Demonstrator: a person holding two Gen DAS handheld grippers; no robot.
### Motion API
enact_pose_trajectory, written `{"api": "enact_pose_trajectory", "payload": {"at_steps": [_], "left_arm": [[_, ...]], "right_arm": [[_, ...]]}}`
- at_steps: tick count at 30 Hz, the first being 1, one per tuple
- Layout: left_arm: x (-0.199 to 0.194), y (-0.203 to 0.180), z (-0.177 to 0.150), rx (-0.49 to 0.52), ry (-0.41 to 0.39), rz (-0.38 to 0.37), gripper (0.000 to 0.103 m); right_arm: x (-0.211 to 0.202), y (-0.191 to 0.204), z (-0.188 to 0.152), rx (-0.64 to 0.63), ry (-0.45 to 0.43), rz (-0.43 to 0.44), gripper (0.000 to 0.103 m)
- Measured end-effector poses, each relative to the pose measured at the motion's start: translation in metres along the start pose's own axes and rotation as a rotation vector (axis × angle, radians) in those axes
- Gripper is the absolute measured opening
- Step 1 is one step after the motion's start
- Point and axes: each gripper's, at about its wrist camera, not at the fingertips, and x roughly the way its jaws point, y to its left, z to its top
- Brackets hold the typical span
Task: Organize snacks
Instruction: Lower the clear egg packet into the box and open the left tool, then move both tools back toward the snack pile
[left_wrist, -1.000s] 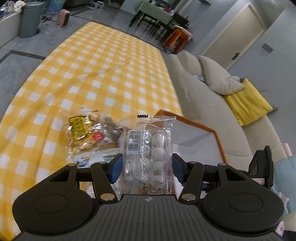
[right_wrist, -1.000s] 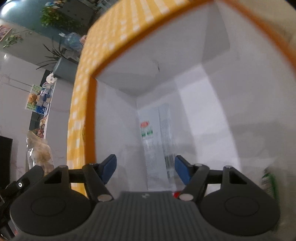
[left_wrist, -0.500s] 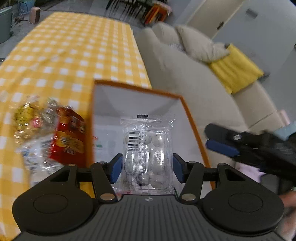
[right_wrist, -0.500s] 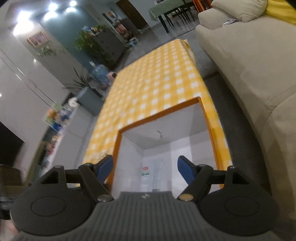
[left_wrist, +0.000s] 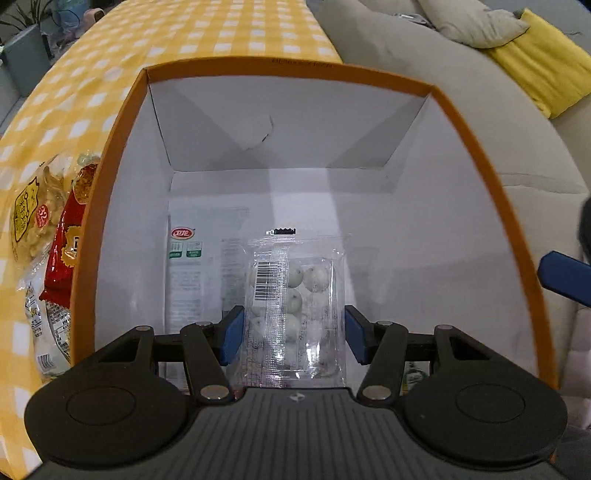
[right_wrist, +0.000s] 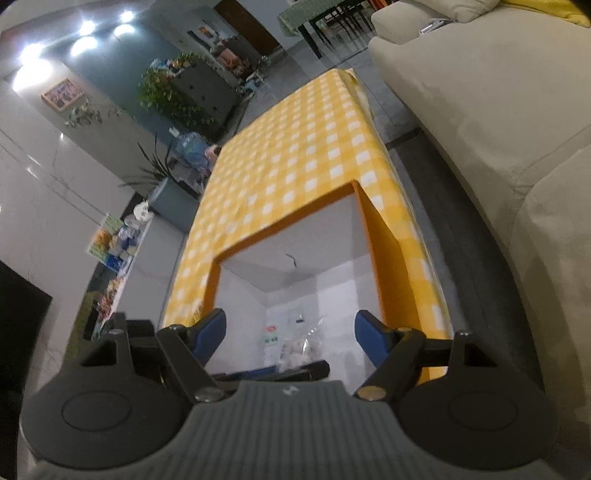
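Left gripper (left_wrist: 294, 334) fingers grip a clear snack pack (left_wrist: 295, 295) inside the orange box (left_wrist: 107, 206); right gripper (right_wrist: 290, 334) fingers open

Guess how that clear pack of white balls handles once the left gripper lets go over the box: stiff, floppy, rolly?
The clear pack probably holds its shape: it stands up from the left gripper without drooping. Glossy film suggests slippery. Likely light; the balls should stay put, not roll, and it should land flat in the box.
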Motion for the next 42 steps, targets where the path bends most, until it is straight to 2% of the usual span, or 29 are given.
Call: {"api": "enact_pose_trajectory", "payload": {"at_steps": [5, 7, 12, 15, 20, 26, 30, 34, 39, 42], "left_arm": [[0.009, 0.0, -0.001, 0.005, 0.026, -0.012, 0.067], [0.007, -0.001, -0.002, 0.011, 0.018, -0.004, 0.075], [-0.011, 0.002, -0.004, -0.01, 0.011, -0.012, 0.08], [-0.026, 0.007, -0.008, -0.026, 0.015, -0.076, 0.079], [-0.059, 0.008, -0.01, -0.034, -0.011, -0.118, 0.079], [-0.112, 0.02, -0.006, -0.06, -0.128, -0.092, 0.08], [-0.14, 0.037, -0.008, -0.092, -0.167, -0.052, 0.081], [-0.156, 0.062, -0.013, -0.136, -0.185, -0.018, 0.082], [-0.165, 0.093, -0.021, -0.184, -0.18, 0.037, 0.083], [-0.173, 0.111, -0.027, -0.204, -0.182, 0.045, 0.083]], "right_arm": [[0.006, 0.004, -0.002, -0.031, 0.032, 0.014, 0.075], [0.009, 0.005, -0.002, -0.042, 0.049, 0.006, 0.075], [0.023, 0.006, -0.007, -0.048, 0.115, -0.026, 0.075], [0.025, 0.008, -0.007, -0.051, 0.12, -0.043, 0.075], [0.023, 0.013, -0.008, -0.069, 0.12, -0.044, 0.075], [0.014, 0.017, -0.006, -0.054, 0.098, -0.052, 0.075], [0.006, 0.03, -0.006, -0.077, 0.071, -0.007, 0.076], [0.008, 0.042, -0.008, -0.107, 0.076, -0.022, 0.076], [0.007, 0.055, -0.01, -0.109, 0.039, -0.04, 0.076], [0.009, 0.068, -0.013, -0.147, 0.038, -0.048, 0.076]]}}
